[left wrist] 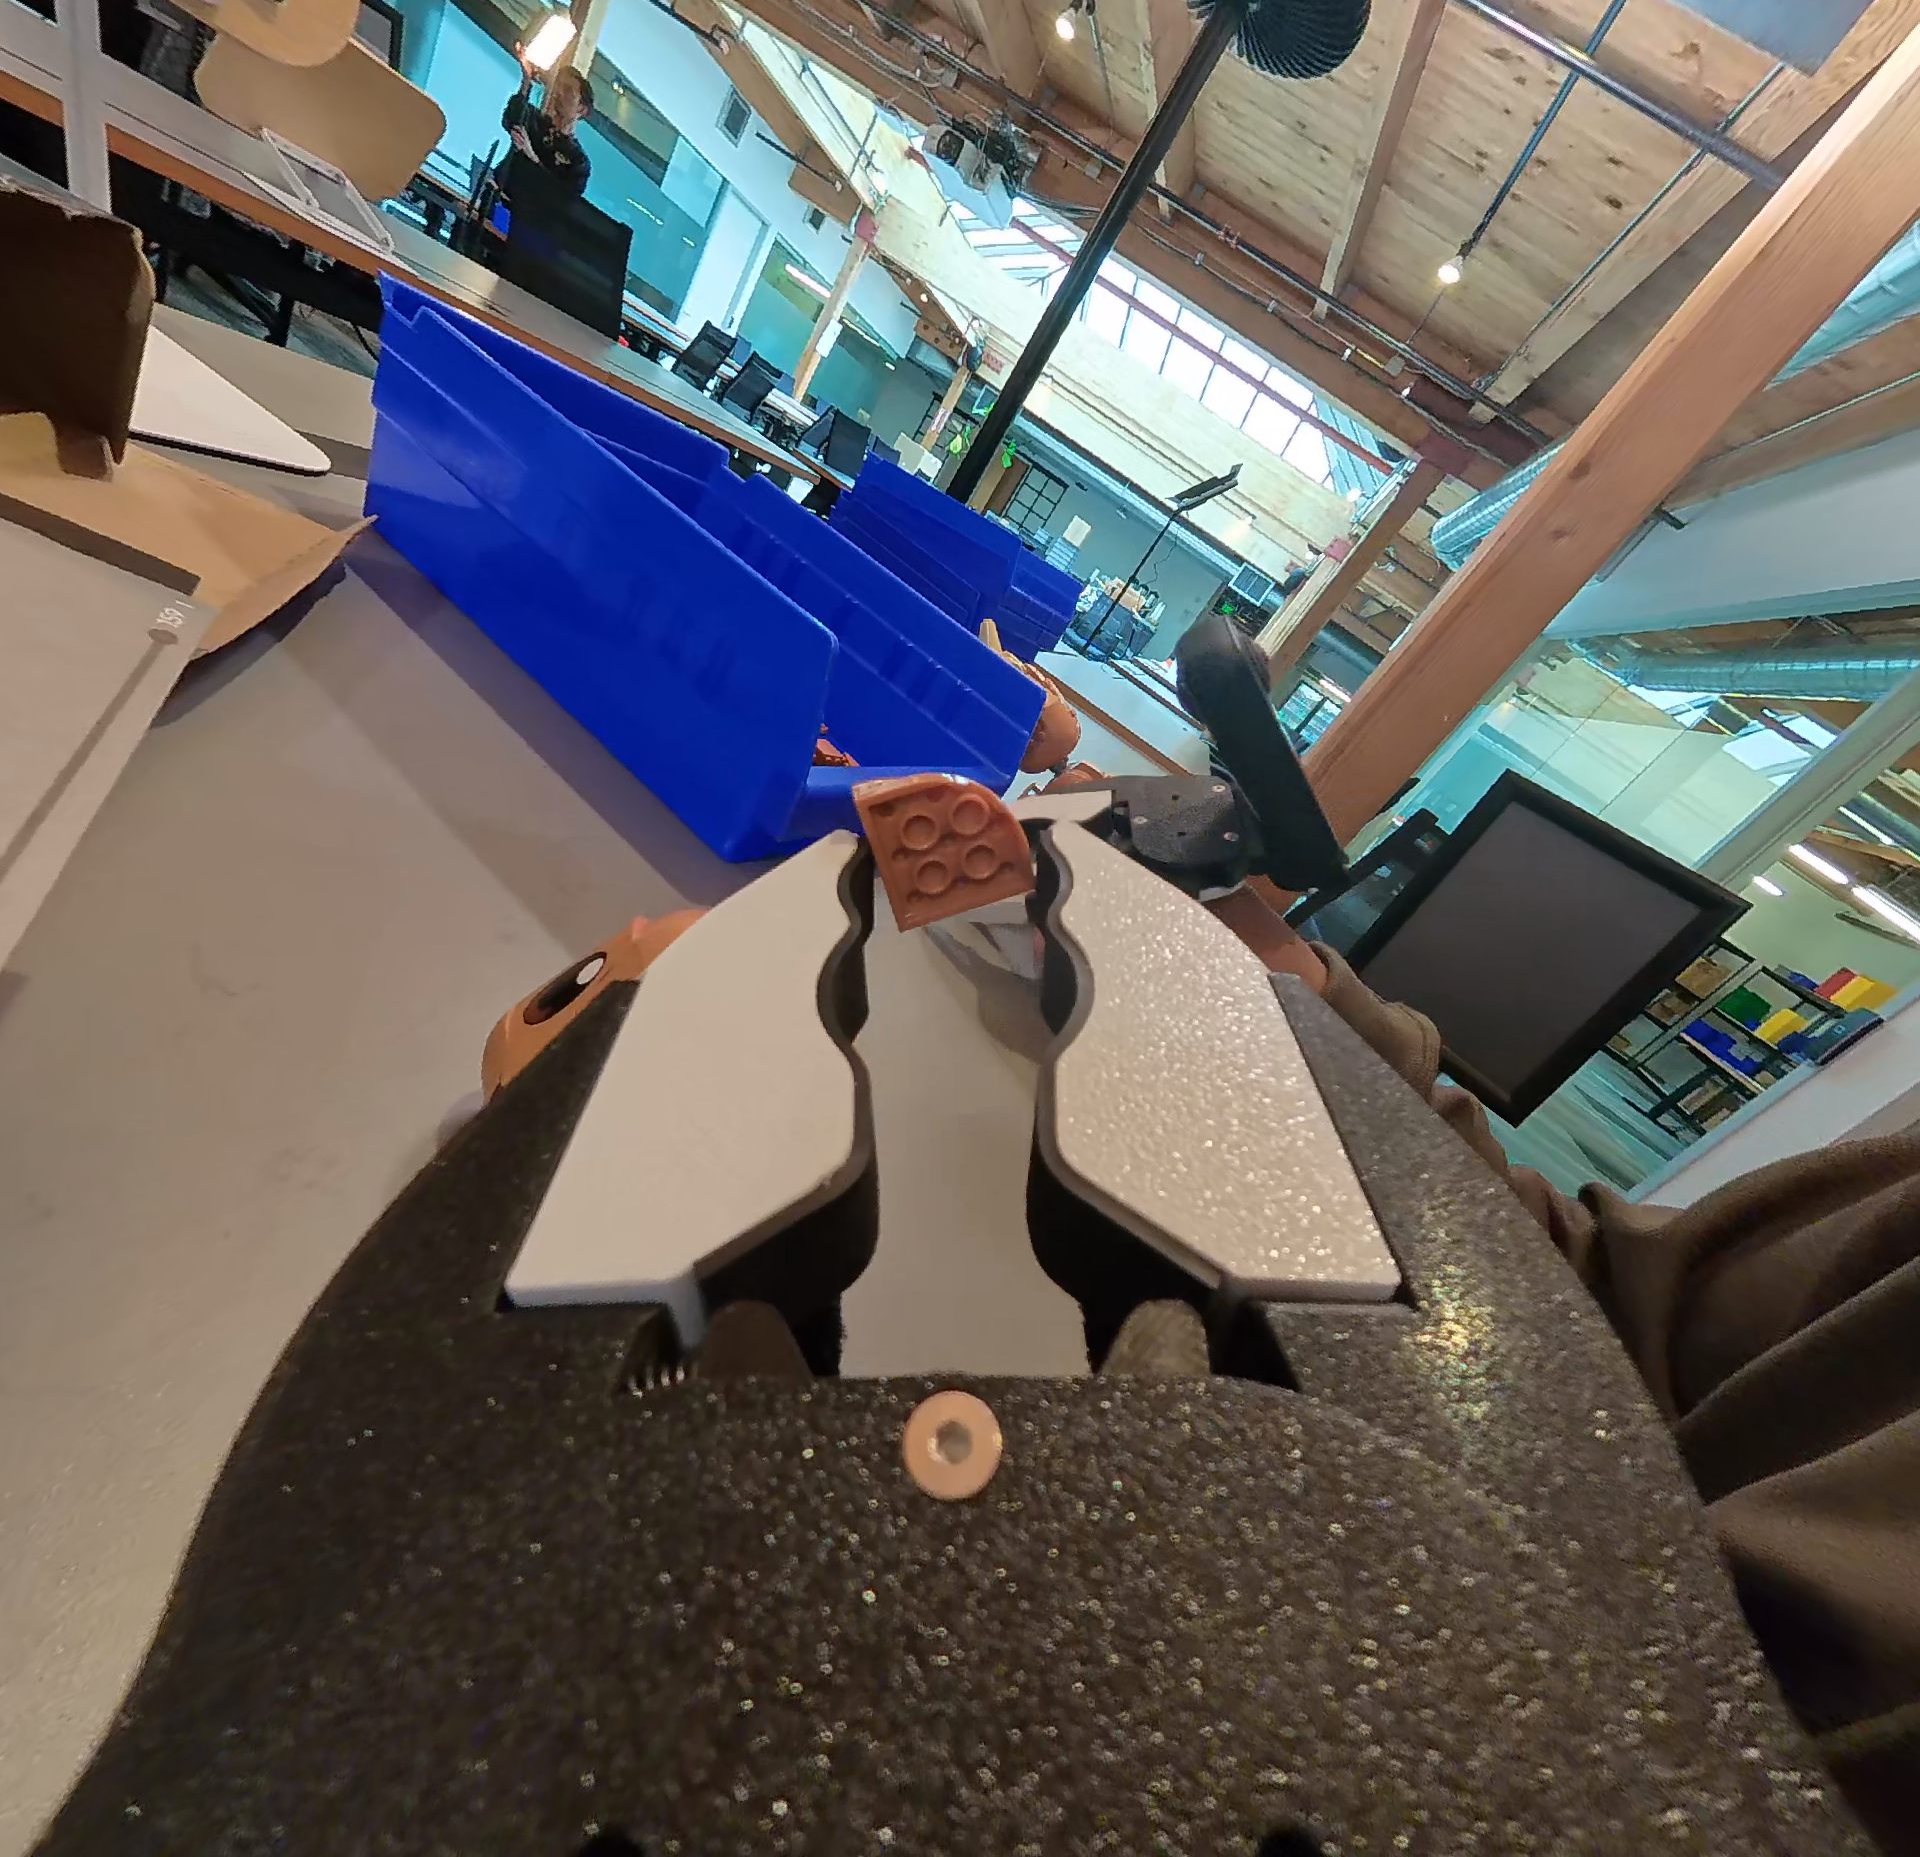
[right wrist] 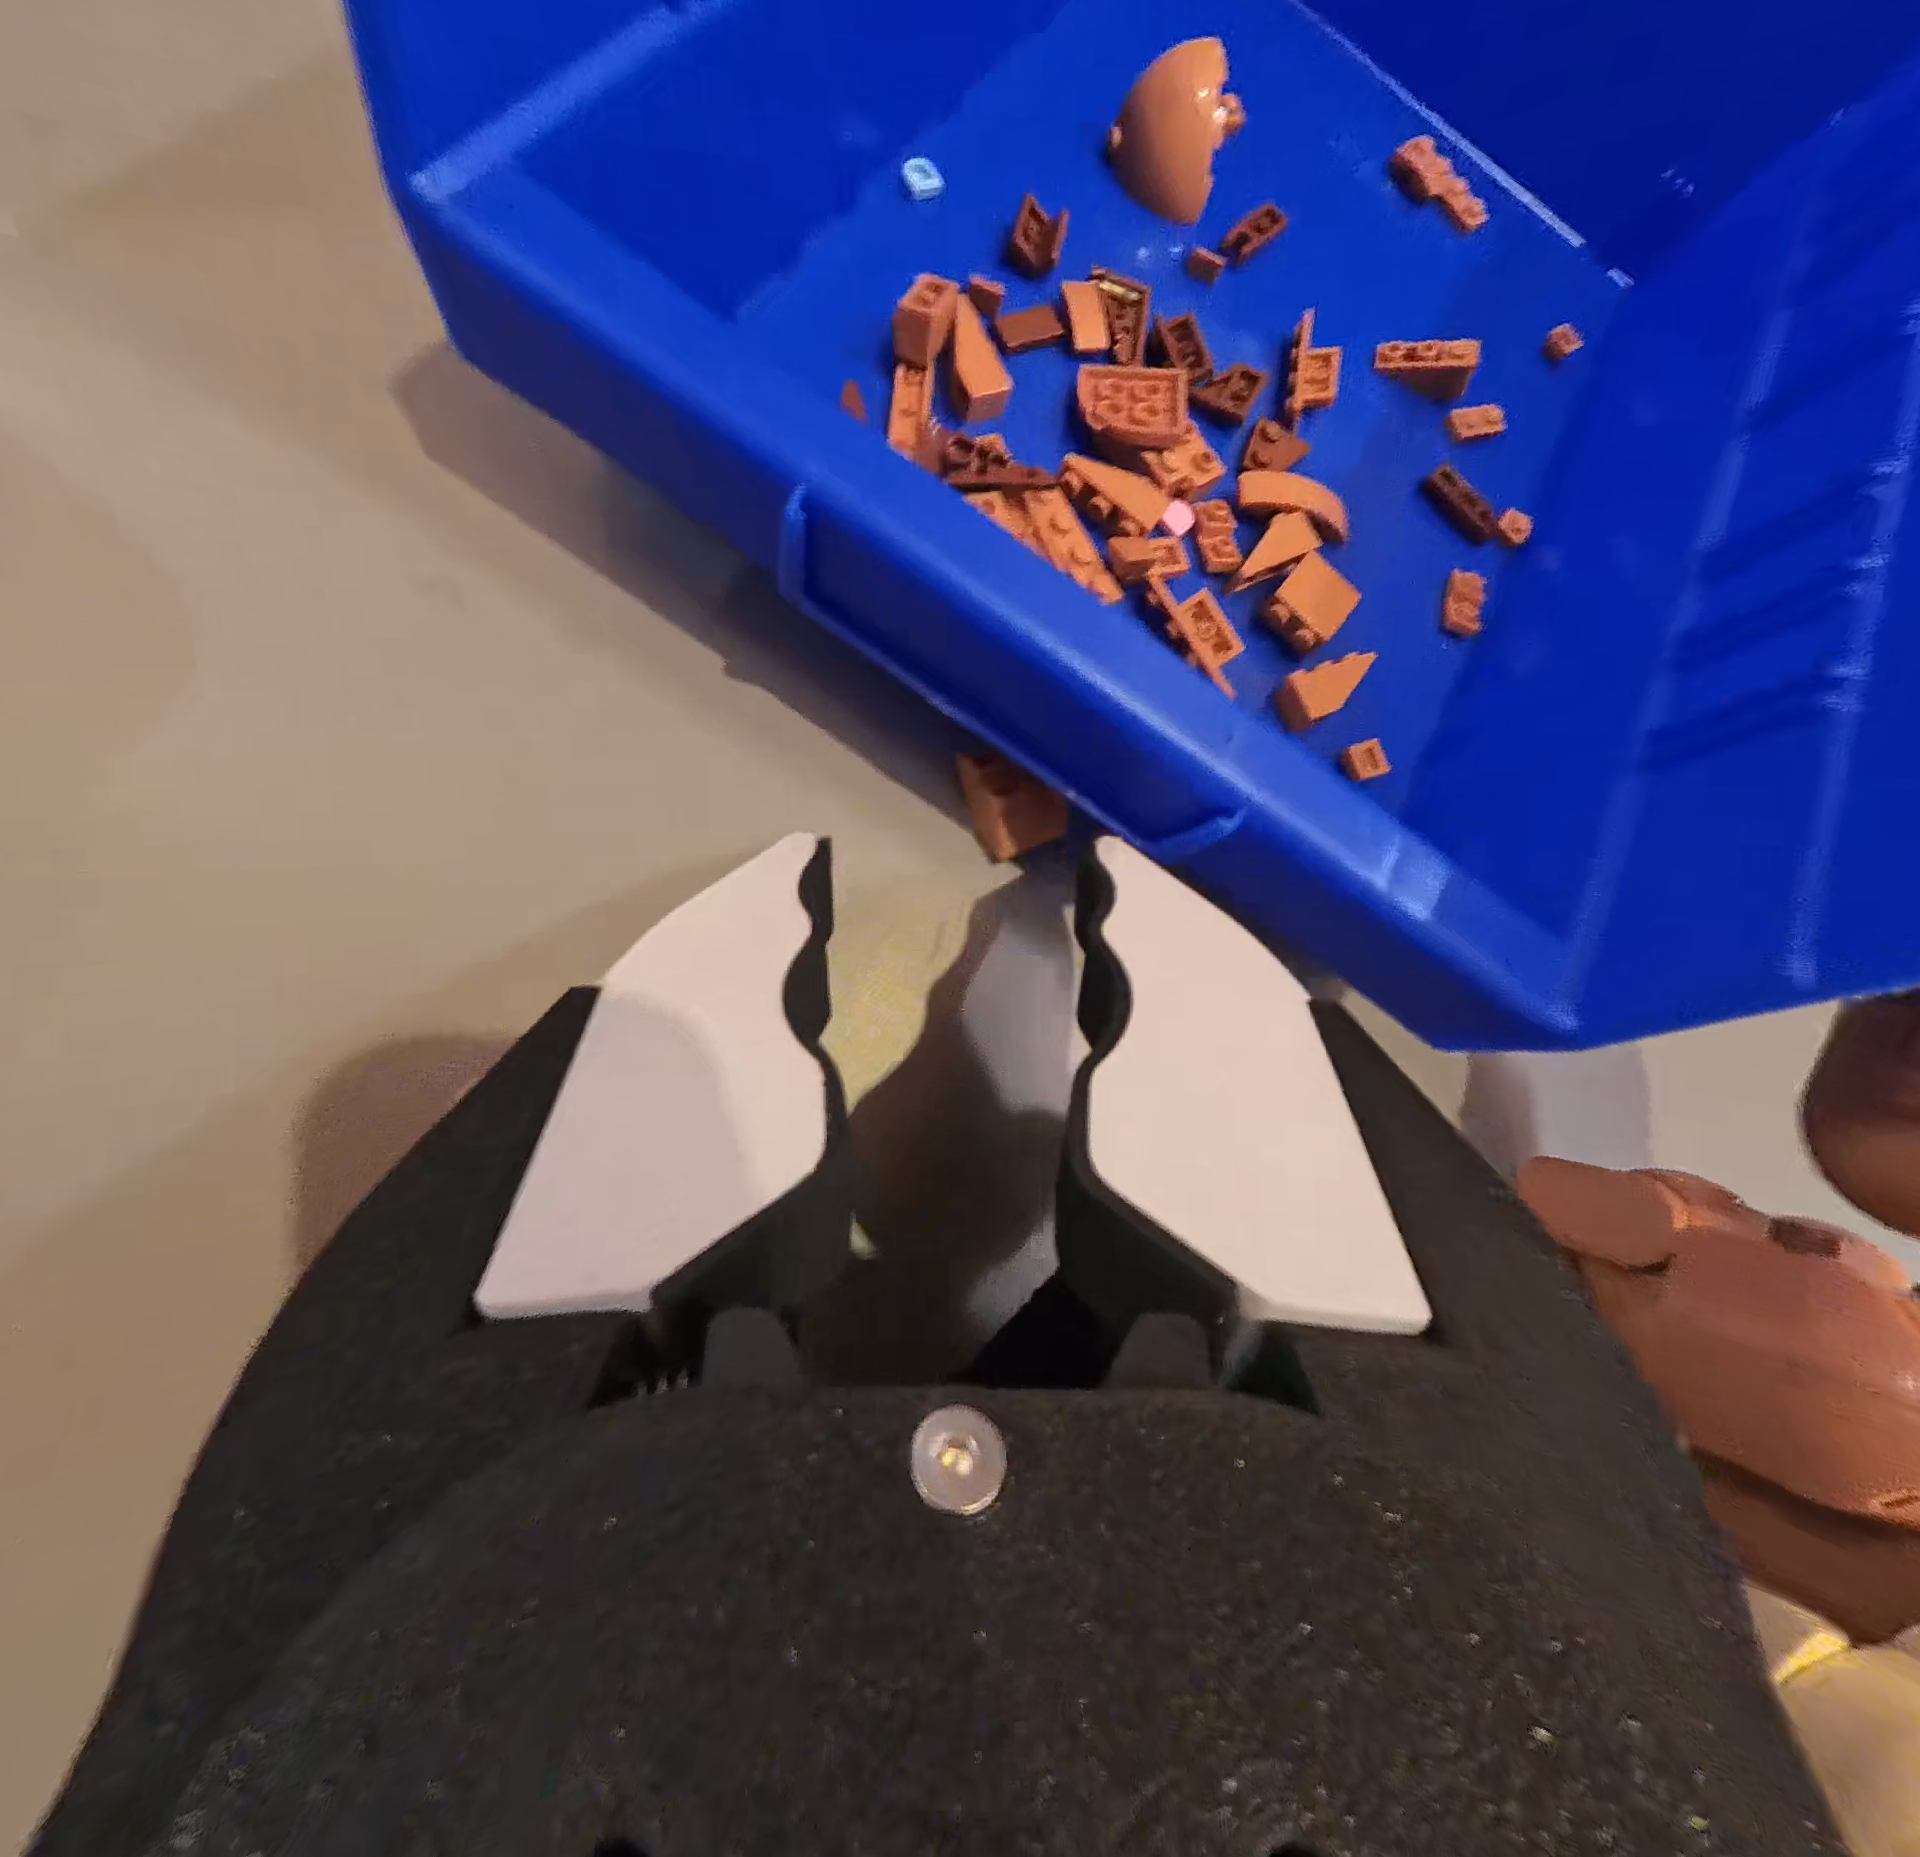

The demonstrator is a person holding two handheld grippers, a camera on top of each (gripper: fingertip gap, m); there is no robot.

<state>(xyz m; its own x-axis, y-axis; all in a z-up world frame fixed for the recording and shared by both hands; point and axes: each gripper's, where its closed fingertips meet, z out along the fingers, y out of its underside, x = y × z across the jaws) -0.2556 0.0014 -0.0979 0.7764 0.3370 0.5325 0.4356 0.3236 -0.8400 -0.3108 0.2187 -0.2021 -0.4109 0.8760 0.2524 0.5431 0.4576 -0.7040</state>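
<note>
My left gripper (left wrist: 948, 857) is shut on a small brown curved brick (left wrist: 948, 851) with studs on its face, pinched at the fingertips above the grey table. The same brick (right wrist: 1006, 808) shows in the right wrist view, just past my right gripper (right wrist: 956, 851). The right gripper is open and holds nothing, and a grey finger of the left gripper (right wrist: 1013, 960) shows in its gap. Its black body (left wrist: 1174, 820) sits right behind the brick. A blue bin (right wrist: 1039, 706) just beyond holds several loose brown bricks (right wrist: 1132, 405) and a brown dome piece (right wrist: 1174, 134).
A brown built model (right wrist: 1745, 1340) lies to the right of the right gripper. A brown piece with a black eye (left wrist: 566, 997) lies left of the left gripper. Blue bins (left wrist: 582, 581) stand in a row ahead, cardboard (left wrist: 156, 519) at far left, and a sleeve (left wrist: 1766, 1340) at right. My hands' fingertips stand some 25 cm from each other.
</note>
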